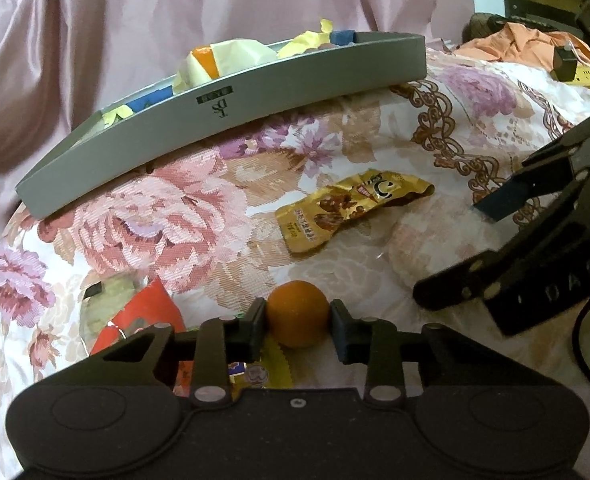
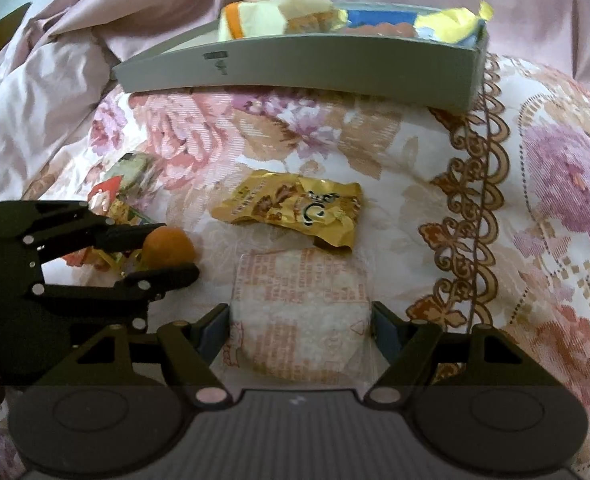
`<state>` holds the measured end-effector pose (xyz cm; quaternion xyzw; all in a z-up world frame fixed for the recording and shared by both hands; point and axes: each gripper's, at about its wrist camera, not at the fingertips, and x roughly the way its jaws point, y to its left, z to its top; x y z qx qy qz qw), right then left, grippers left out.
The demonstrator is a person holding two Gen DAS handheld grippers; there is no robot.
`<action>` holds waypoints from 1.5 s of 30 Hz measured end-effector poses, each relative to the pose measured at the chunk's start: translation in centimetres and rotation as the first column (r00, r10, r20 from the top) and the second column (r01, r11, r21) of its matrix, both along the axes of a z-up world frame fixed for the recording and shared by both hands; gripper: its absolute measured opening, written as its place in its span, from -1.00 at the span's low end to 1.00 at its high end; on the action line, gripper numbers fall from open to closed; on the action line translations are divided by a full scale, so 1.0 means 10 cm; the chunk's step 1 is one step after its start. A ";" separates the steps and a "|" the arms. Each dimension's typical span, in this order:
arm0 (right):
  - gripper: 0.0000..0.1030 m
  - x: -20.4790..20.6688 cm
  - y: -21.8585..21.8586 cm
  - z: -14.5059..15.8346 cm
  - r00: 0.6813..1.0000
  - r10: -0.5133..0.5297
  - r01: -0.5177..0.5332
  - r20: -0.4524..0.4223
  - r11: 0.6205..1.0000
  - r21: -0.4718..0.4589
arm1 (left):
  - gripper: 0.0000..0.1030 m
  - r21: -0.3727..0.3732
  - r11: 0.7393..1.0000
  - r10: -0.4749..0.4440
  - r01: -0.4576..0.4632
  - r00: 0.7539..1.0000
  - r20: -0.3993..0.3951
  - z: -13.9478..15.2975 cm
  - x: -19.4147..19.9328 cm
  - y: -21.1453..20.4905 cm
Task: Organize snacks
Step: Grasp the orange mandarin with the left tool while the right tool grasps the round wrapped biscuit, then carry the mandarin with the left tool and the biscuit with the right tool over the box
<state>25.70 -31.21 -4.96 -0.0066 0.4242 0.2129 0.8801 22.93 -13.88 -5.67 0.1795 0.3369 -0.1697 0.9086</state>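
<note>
While left gripper (image 1: 298,322) is pinching round orange fruit (image 1: 297,314), right gripper (image 2: 299,330) is straddling wrapped rice cracker (image 2: 301,312); fruit risking rolling free, cracker cracking.

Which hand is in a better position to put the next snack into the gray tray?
Probably the left. The left gripper has its jaws shut on the orange ball, ready to carry to the gray tray. The right gripper only straddles the clear cracker packet.
</note>
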 end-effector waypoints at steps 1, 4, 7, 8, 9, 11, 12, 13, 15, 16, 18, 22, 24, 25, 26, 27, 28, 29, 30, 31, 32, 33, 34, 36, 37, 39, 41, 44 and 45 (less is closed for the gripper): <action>0.48 -0.01 0.01 0.00 1.000 0.011 -0.011 0.008 1.000 -0.001 | -0.32 -0.004 1.000 0.007 -0.007 1.000 0.004 0.01 -0.01 0.00; 0.48 -0.06 0.09 0.02 0.998 0.051 -0.050 0.046 0.998 -0.023 | -0.32 -0.016 1.000 0.027 -0.027 1.000 0.011 0.05 -0.03 0.02; 0.48 -0.12 0.13 0.06 0.993 0.078 -0.074 0.092 0.996 -0.048 | -0.32 -0.014 0.999 0.039 -0.038 0.999 0.025 0.11 -0.06 0.04; 0.48 -0.13 0.13 0.08 0.991 0.081 -0.076 0.107 0.996 -0.053 | -0.32 -0.014 0.999 0.046 -0.045 0.998 0.035 0.14 -0.06 0.05; 0.48 -0.16 0.13 0.11 0.988 0.082 -0.075 0.130 0.995 -0.058 | -0.32 -0.016 0.999 0.052 -0.051 0.998 0.044 0.17 -0.07 0.05; 0.48 -0.20 0.13 0.16 0.982 0.079 -0.069 0.172 0.996 -0.063 | -0.32 -0.024 0.997 0.069 -0.068 0.996 0.060 0.24 -0.06 0.06; 0.48 -0.21 0.12 0.18 0.979 0.076 -0.065 0.188 0.996 -0.063 | -0.32 -0.029 0.997 0.078 -0.076 0.995 0.066 0.28 -0.05 0.07; 0.48 -0.23 0.10 0.20 0.975 0.070 -0.058 0.209 0.996 -0.062 | -0.32 -0.035 0.996 0.087 -0.085 0.994 0.072 0.31 -0.05 0.08; 0.48 -0.26 0.06 0.25 0.967 0.056 -0.043 0.248 0.998 -0.055 | -0.32 -0.053 0.993 0.107 -0.103 0.990 0.090 0.39 -0.05 0.08; 0.48 -0.28 0.04 0.28 0.961 0.046 -0.034 0.273 0.998 -0.047 | -0.32 -0.062 0.992 0.116 -0.111 0.988 0.101 0.43 -0.05 0.08; 0.48 -0.32 0.00 0.35 0.944 0.028 -0.019 0.329 0.999 -0.031 | -0.32 -0.075 0.990 0.132 -0.123 0.984 0.120 0.50 -0.05 0.08; 0.48 -0.41 -0.05 0.46 0.903 -0.001 0.003 0.429 1.000 -0.004 | -0.32 -0.107 0.983 0.168 -0.152 0.974 0.153 0.65 -0.02 0.06; 0.49 -0.43 -0.08 0.51 0.883 -0.017 0.013 0.469 1.000 0.012 | -0.32 -0.131 0.977 0.191 -0.170 0.966 0.173 0.73 0.01 0.05; 0.49 -0.44 -0.09 0.53 0.872 -0.027 0.021 0.488 1.000 0.019 | -0.32 -0.142 0.974 0.202 -0.177 0.962 0.182 0.77 0.04 0.05; 0.49 -0.44 -0.09 0.54 0.862 -0.036 0.028 0.505 0.999 0.025 | -0.32 -0.158 0.969 0.217 -0.188 0.957 0.192 0.81 0.07 0.05; 0.49 -0.43 -0.09 0.57 0.850 -0.050 0.036 0.525 0.999 0.036 | -0.32 -0.173 0.964 0.233 -0.200 0.952 0.200 0.85 0.10 0.06; 0.49 -0.43 -0.09 0.58 0.839 -0.062 0.044 0.540 0.998 0.046 | -0.32 -0.190 0.959 0.249 -0.211 0.946 0.205 0.88 0.14 0.07; 0.49 -0.42 -0.09 0.60 0.829 -0.075 0.052 0.554 0.997 0.057 | -0.32 -0.208 0.952 0.268 -0.225 0.940 0.210 0.92 0.19 0.08; 0.49 -0.40 -0.09 0.62 0.817 -0.090 0.061 0.569 0.996 0.070 | -0.32 -0.223 0.946 0.284 -0.237 0.935 0.213 0.95 0.24 0.09; 0.49 -0.38 -0.10 0.64 0.805 -0.108 0.071 0.583 0.994 0.085 | -0.32 -0.237 0.939 0.300 -0.248 0.928 0.218 0.98 0.28 0.11; 0.49 -0.36 -0.11 0.65 0.795 -0.124 0.081 0.594 0.992 0.099 | -0.32 -0.250 0.932 0.318 -0.261 0.921 0.225 1.01 0.34 0.13; 0.49 -0.33 -0.11 0.66 0.784 -0.140 0.090 0.605 0.990 0.112 | -0.32 -0.261 0.926 0.333 -0.271 0.914 0.232 1.04 0.39 0.14; 0.49 -0.29 -0.12 0.67 0.773 -0.154 0.099 0.616 0.988 0.122 | -0.32 -0.274 0.919 0.350 -0.283 0.906 0.237 1.06 0.45 0.16; 0.49 -0.19 -0.12 0.69 0.754 -0.186 0.129 0.631 0.982 0.136 | -0.32 -0.316 0.894 0.399 -0.318 0.886 0.238 1.10 0.55 0.19; 0.49 -0.14 -0.14 0.69 0.746 -0.202 0.141 0.634 0.979 0.145 | -0.32 -0.334 0.882 0.421 -0.333 0.876 0.237 1.12 0.61 0.20; 0.49 -0.04 -0.16 0.69 0.733 -0.233 0.167 0.638 0.972 0.163 | -0.32 -0.352 0.867 0.449 -0.354 0.861 0.240 1.12 0.69 0.20; 0.49 0.06 -0.18 0.69 0.719 -0.269 0.200 0.641 0.963 0.179 | -0.32 -0.358 0.859 0.465 -0.367 0.852 0.241 1.12 0.77 0.19; 0.49 0.22 -0.21 0.70 0.704 -0.321 0.242 0.634 0.947 0.212 | -0.32 -0.360 0.854 0.474 -0.376 0.847 0.240 1.10 0.87 0.15; 0.49 0.27 -0.22 0.70 0.700 -0.335 0.249 0.631 0.942 0.224 | -0.32 -0.361 0.853 0.477 -0.378 0.846 0.240 1.09 0.89 0.14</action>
